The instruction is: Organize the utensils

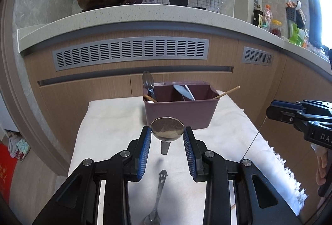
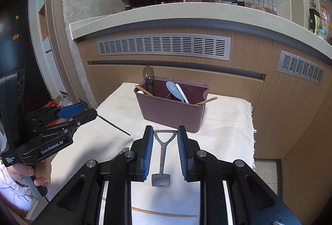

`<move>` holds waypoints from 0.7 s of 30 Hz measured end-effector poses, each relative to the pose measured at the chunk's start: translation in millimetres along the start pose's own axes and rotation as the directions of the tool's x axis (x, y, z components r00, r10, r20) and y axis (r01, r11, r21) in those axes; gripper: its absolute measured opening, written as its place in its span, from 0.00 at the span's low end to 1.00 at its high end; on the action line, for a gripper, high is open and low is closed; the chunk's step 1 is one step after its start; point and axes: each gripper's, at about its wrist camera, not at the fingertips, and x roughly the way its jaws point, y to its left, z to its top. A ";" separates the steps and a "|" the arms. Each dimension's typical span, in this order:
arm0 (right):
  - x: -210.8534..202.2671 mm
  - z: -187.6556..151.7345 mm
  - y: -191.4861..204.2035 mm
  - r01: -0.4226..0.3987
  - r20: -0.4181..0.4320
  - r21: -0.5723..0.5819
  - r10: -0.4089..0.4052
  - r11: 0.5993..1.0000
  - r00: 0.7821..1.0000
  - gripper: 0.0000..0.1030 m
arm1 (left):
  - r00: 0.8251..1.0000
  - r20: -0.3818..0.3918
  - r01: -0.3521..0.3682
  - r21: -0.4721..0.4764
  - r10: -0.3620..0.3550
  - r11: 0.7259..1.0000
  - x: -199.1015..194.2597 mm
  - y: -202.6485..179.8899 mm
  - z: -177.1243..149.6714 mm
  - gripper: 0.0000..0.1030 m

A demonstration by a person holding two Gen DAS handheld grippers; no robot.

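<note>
Two hand-held grippers each clench a utensil: the left hand-held gripper point(image 1: 167, 134) pinches a round spoon point(image 1: 167, 129) by its bowl, the right hand-held gripper point(image 2: 165, 135) a shovel-shaped spoon point(image 2: 163, 154) by its handle, both raised, probably for dropping into the maroon caddy point(image 2: 170, 110).

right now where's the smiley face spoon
In the left wrist view the smiley face spoon lies flat on the white cloth, below the left gripper.

A glossy metal spoon point(image 1: 167, 129) is gleaming over matt white cloth point(image 1: 108, 121); the smooth plastic bin point(image 1: 180, 113) is holding wooden chopsticks point(image 1: 227, 92).
</note>
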 end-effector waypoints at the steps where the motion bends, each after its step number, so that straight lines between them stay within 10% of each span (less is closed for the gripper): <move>1: -0.2 0.6 0.6 0.000 0.000 -0.003 0.000 1.000 1.000 0.20 | 1.000 0.002 0.002 0.001 -0.002 1.000 -1.3 -0.4 1.2 0.32; 12: -15.0 24.2 4.4 -0.005 0.073 -0.023 0.007 1.000 0.997 0.20 | 0.994 0.108 0.007 0.055 -0.013 0.998 -24.6 -7.3 45.2 0.32; 21: -46.0 134.2 4.2 0.083 0.306 -0.107 -0.047 0.991 0.951 0.20 | 0.956 0.288 0.022 0.127 -0.058 0.992 -32.6 -17.3 145.2 0.32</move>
